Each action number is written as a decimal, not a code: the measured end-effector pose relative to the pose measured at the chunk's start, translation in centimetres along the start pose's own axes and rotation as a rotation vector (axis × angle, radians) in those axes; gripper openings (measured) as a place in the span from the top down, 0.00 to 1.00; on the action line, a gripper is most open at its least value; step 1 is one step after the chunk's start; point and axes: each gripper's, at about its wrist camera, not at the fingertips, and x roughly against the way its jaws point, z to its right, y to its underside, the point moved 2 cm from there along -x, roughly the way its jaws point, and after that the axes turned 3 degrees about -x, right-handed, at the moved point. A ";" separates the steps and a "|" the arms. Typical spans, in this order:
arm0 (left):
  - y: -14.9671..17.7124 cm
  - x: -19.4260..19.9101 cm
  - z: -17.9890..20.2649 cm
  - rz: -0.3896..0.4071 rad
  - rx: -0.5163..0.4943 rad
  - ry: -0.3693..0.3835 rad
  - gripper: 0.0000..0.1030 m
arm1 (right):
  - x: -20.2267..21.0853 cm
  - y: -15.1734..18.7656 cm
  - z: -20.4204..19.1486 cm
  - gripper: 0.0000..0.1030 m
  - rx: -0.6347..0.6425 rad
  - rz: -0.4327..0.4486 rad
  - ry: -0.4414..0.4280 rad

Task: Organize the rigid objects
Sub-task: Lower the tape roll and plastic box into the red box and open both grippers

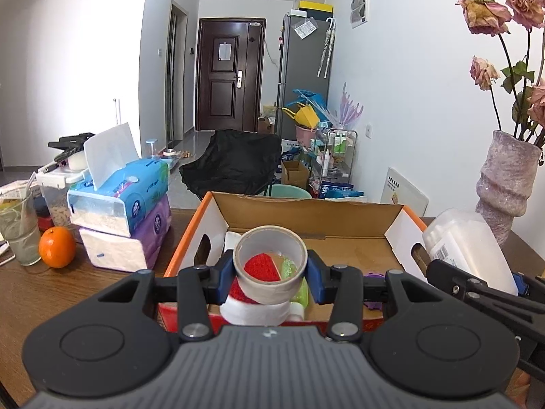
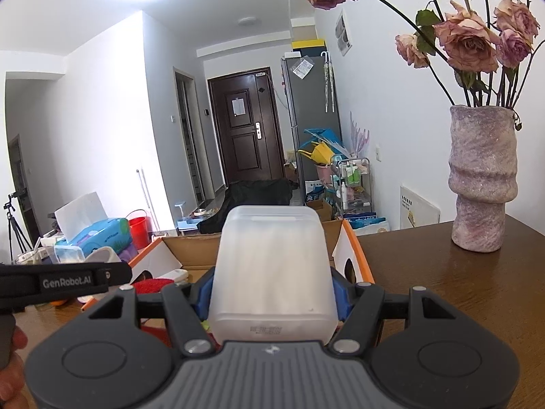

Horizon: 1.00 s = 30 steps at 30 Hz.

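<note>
My left gripper (image 1: pixel 269 277) is shut on a grey roll of tape (image 1: pixel 270 281), held upright above the near end of an open cardboard box with orange edges (image 1: pixel 354 216). Below the roll, inside the box, lie a red-and-white thing (image 1: pixel 238 294) and a green thing (image 1: pixel 301 294). My right gripper (image 2: pixel 270 289) is shut on a frosted white plastic box (image 2: pixel 270 266), carried over the same cardboard box (image 2: pixel 354 248). In the left wrist view the plastic box (image 1: pixel 470 245) and right gripper (image 1: pixel 477 286) sit just right of the cardboard box. The left gripper's arm (image 2: pixel 64 281) crosses the right wrist view's left.
Stacked tissue packs (image 1: pixel 126 214), an orange (image 1: pixel 57 247) and a glass with a straw (image 1: pixel 18 231) stand left of the box on the brown table (image 1: pixel 68 300). A purple vase of dried roses (image 2: pixel 482 177) stands at the right. A black chair (image 1: pixel 235 160) is behind the table.
</note>
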 end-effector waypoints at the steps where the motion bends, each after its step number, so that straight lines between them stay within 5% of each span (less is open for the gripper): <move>1: -0.1 -0.1 0.0 0.002 0.002 0.002 0.58 | -0.2 0.0 0.1 0.38 -0.004 -0.003 0.002; 30: -1.6 -5.4 1.6 -0.017 -0.006 0.006 0.58 | -4.8 -0.7 0.2 0.38 0.022 -0.026 0.006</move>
